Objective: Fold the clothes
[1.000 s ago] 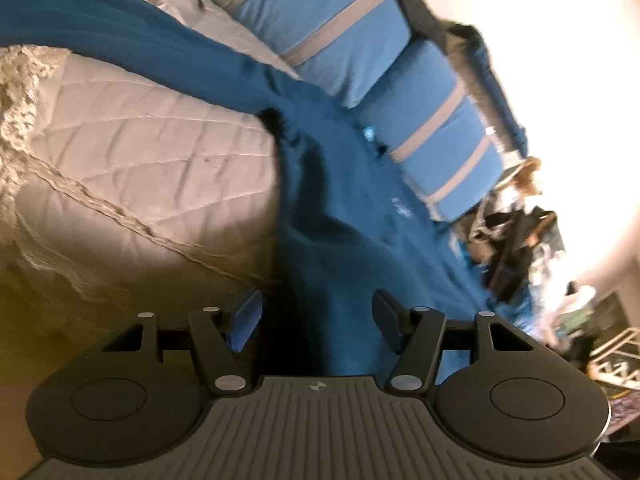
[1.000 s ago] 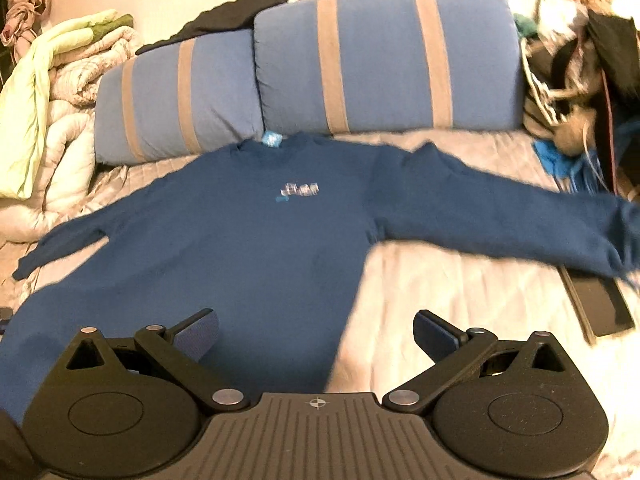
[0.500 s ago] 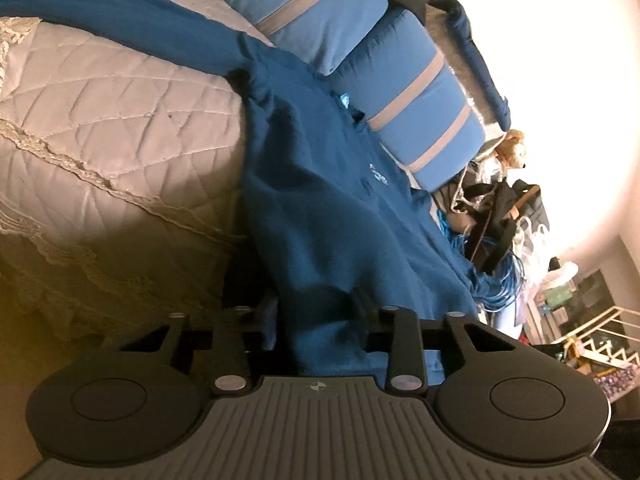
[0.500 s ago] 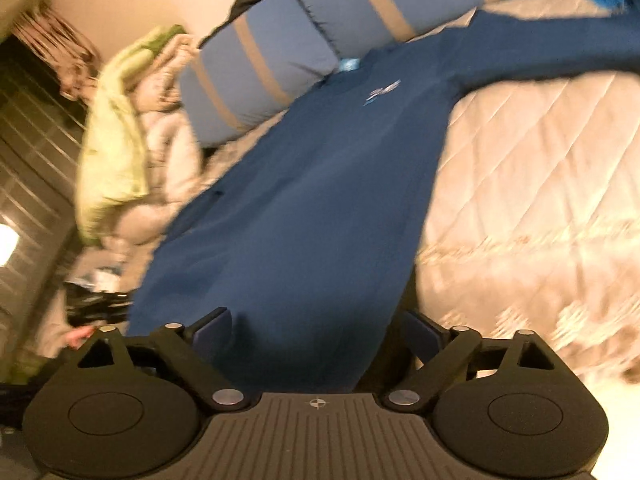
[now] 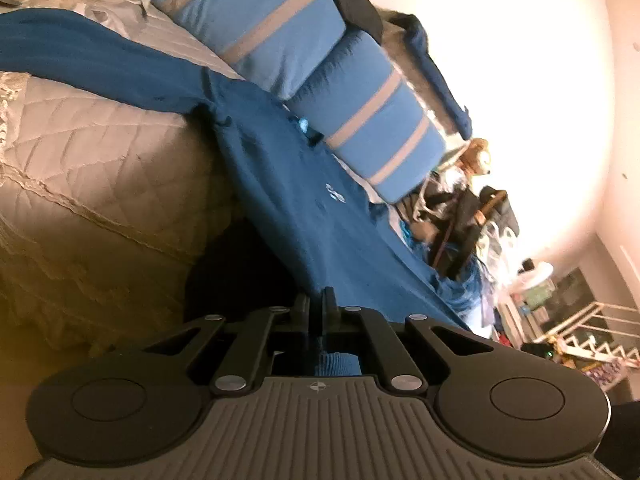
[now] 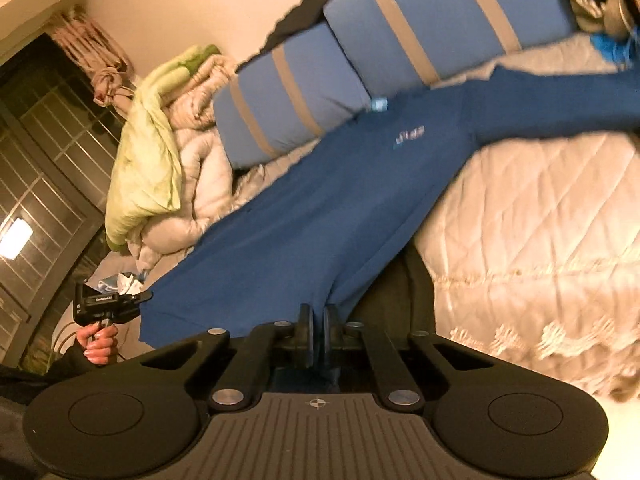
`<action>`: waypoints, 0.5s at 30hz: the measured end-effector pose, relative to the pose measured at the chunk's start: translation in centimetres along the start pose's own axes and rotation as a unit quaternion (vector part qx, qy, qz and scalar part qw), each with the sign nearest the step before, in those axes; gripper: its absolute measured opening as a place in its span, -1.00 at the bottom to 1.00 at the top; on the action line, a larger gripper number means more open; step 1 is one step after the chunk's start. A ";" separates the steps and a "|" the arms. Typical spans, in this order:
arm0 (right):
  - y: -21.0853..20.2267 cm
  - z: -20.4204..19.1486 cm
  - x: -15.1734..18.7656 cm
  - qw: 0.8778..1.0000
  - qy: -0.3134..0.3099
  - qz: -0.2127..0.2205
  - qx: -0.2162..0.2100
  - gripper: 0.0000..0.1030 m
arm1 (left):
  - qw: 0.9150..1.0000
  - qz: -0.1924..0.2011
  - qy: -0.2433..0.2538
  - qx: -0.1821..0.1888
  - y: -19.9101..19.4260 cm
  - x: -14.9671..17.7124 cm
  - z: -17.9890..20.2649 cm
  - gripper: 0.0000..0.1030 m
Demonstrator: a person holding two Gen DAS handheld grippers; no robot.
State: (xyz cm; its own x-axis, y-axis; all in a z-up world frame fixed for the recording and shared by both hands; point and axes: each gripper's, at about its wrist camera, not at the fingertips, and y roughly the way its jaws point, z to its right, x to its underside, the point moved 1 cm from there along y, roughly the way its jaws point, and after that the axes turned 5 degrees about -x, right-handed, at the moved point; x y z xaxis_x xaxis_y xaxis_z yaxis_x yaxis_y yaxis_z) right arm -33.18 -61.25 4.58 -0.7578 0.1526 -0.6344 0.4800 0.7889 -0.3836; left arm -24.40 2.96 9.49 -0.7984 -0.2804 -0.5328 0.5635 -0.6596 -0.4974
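A dark blue long-sleeved sweater [image 5: 312, 208] lies face up on the bed, sleeves spread, with a small pale logo on the chest. My left gripper [image 5: 318, 300] is shut on the sweater's bottom hem at one corner, and a fold of blue cloth shows behind the jaws. In the right wrist view the sweater [image 6: 320, 208] runs from the pillows down to my right gripper [image 6: 318, 316], which is shut on the hem at the other corner. Far left in that view, a hand [image 6: 98, 344] holds the left gripper's black body [image 6: 108, 304] at the hem's far corner.
The bed has a cream quilted cover [image 6: 540, 220] with a lace edge. Two blue striped pillows [image 6: 420, 28] line the headboard. A pile of green and cream bedding [image 6: 160, 152] sits beside them. Clutter and a soft toy [image 5: 476, 156] crowd the bed's other side.
Both grippers went from open to shut on the sweater's hem. The right view swung and tilted sideways; the left one rose slightly and the hem lifted with it.
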 end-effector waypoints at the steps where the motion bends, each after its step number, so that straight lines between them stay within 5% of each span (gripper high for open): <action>1: -0.4 0.0 -0.2 1.000 -0.002 -0.001 0.000 -0.88 | 1.000 -0.007 0.002 -0.007 0.2 0.1 -0.1 -0.90; 5: -0.4 0.6 -0.2 0.999 -0.005 -0.031 0.014 -0.86 | 0.998 -0.038 0.011 -0.040 1.2 0.4 -0.5 -0.89; 8: 0.7 1.1 -0.4 0.996 -0.006 -0.047 0.070 -0.71 | 0.997 -0.043 -0.007 -0.068 1.8 0.3 -1.7 -0.81; 9: 1.0 1.4 -0.6 0.995 -0.004 -0.046 0.088 -0.57 | 0.997 -0.038 -0.009 -0.074 1.8 0.0 -1.9 -0.75; 11: 1.2 1.5 -1.0 0.991 -0.009 -0.039 0.124 0.46 | 0.996 -0.017 -0.008 -0.092 1.4 -0.5 -2.0 -0.24; 13: 1.6 0.9 -1.7 0.986 -0.037 -0.018 0.160 0.91 | 0.993 0.012 -0.003 -0.114 0.9 -1.3 -1.8 0.04; 15: 2.1 0.2 -2.4 0.981 -0.061 -0.007 0.182 1.00 | 0.991 0.035 0.000 -0.129 0.4 -1.9 -1.8 0.10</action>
State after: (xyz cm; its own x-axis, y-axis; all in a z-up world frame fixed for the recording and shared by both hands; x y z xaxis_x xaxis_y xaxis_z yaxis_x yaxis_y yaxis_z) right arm -30.24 -60.05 5.21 -0.7183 0.0534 -0.6936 0.6119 0.5229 -0.5934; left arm -22.26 4.50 9.11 -0.7550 -0.3187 -0.5731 0.6535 -0.4374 -0.6177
